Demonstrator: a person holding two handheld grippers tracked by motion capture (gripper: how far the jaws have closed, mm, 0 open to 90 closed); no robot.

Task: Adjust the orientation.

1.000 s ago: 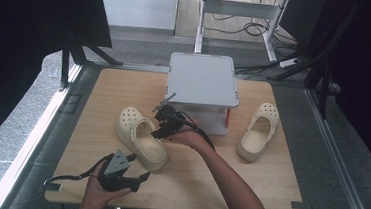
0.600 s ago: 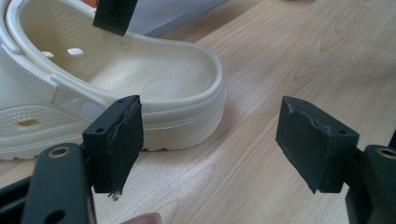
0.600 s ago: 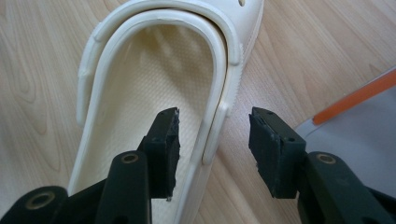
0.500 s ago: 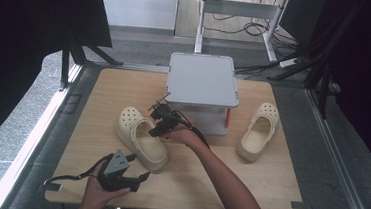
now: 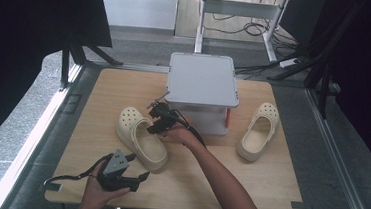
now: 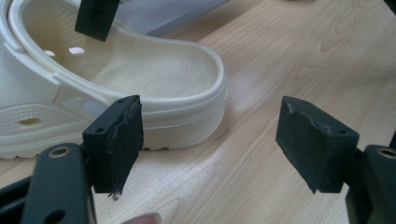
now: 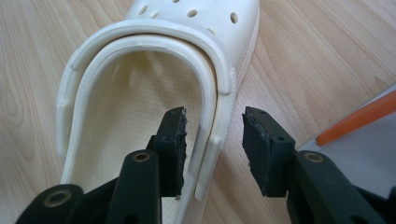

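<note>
Right gripper (image 7: 212,151) straddling side wall of near clog (image 7: 140,88), one jaw inside, one outside; jaws just closing, pads not yet pressing. Grasp step under way. Next: finishing closure squarely on wall. Left gripper (image 6: 210,140) idling open beside heel.

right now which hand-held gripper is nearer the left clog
Right. The right hand-held gripper straddles the left clog at its side wall; the left hand-held gripper sits on the table just short of its heel.

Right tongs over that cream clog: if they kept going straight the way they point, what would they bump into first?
Probably the clog's side wall and strap. The right tongs straddle that wall, one jaw inside the shoe and one outside, not yet pressing, and have just been closing. Depth is hard to judge.
</note>
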